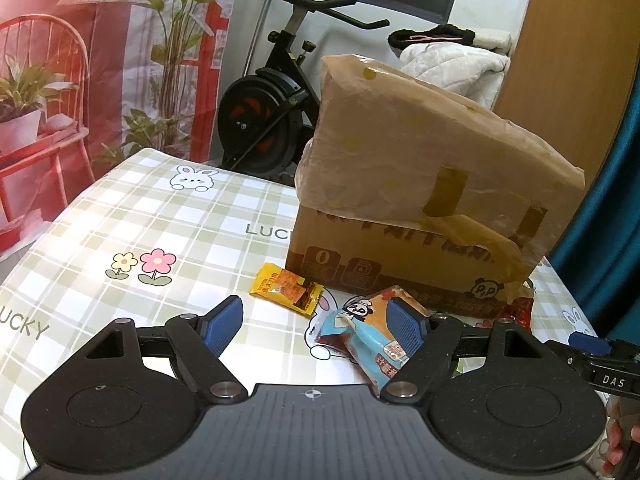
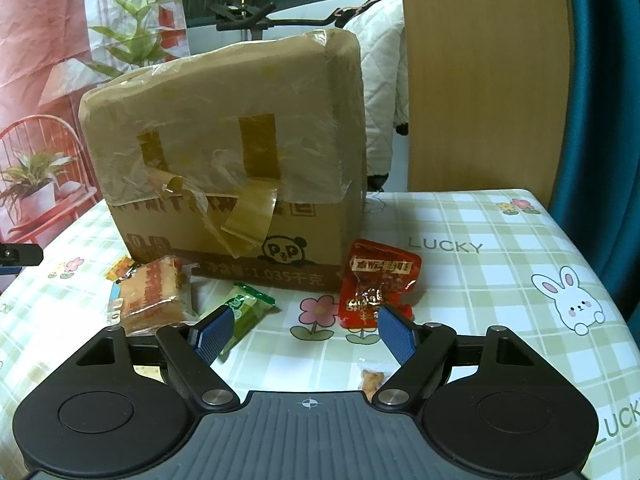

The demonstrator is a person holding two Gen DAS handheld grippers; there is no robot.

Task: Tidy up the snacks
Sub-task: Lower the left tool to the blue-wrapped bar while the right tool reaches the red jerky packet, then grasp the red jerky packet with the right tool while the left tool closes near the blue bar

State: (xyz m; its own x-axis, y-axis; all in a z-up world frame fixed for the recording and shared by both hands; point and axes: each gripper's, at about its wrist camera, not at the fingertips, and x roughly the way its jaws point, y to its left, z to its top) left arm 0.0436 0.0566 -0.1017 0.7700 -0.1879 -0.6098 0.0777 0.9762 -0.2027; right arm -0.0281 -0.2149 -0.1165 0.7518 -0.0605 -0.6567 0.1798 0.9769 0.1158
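Snacks lie scattered on our table point(image 2: 480, 280), which wears a green checked cloth with rabbits, flowers and the word LUCKY. Behind them stands a cardboard box point(image 2: 224, 148), its flaps raised and wrapped in torn tape and plastic film, a panda printed low on its near face.

Our left claw point(image 1: 314, 326) hovers low over the cloth with its blue pads point(image 1: 222, 326) wide apart and nothing between them. Just beyond it lies a yellow snack packet point(image 1: 286, 288), close to the box's near left corner. To the right of that packet a blue panda-printed cake packet point(image 1: 368, 338) lies partly behind our right-hand pad of this claw; we cannot tell whether they touch.

Our right claw point(image 2: 306, 330) is also spread open and empty, low over the table. In its view the same cake packet point(image 2: 150, 292) sits at the left, touching or nearly touching the box front. A green packet point(image 2: 244, 312) lies just right of it, its near end hidden behind the claw's left pad. A red packet point(image 2: 378, 284) lies at the box's near right corner, its lower edge just beyond the right pad. Between the open pads, close to the claw's body, a small clear packet with a brown biscuit point(image 2: 372, 380) rests on the cloth.

Far behind the table we see an exercise bike point(image 1: 272, 108) and a red printed backdrop point(image 1: 60, 80).
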